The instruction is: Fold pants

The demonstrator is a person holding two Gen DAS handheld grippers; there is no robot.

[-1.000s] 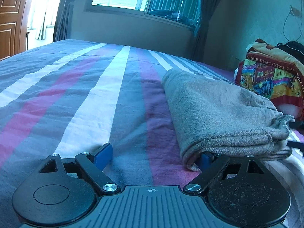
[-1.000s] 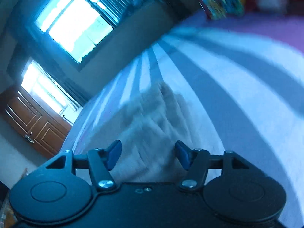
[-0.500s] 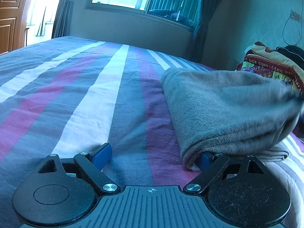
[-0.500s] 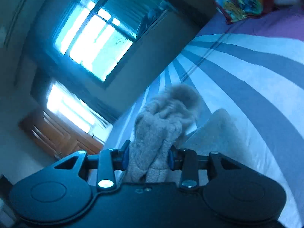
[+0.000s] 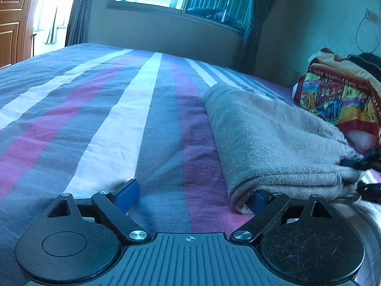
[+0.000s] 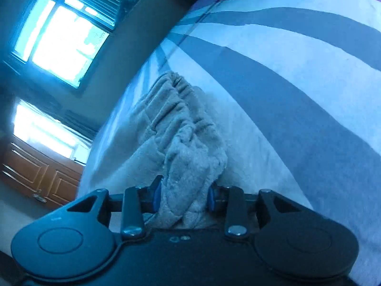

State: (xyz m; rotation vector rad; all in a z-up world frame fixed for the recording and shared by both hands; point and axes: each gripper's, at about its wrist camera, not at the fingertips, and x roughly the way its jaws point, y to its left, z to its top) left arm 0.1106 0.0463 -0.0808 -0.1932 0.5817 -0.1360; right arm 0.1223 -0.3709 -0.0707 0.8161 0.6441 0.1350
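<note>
Left gripper (image 5: 194, 196) wide apart, right gripper (image 6: 183, 196) clamped.

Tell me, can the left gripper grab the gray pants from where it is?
Probably yes. The left gripper is open, and one of its fingers is already tucked under the near fold of the gray pants, with nothing between.

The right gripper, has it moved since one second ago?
Yes. The right gripper has closed on the pants; the window has shifted in its view.

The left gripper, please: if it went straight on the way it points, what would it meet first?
Probably only the striped bedsheet: the open left gripper points along it, with the grey pants just to the right, over its right finger.
</note>
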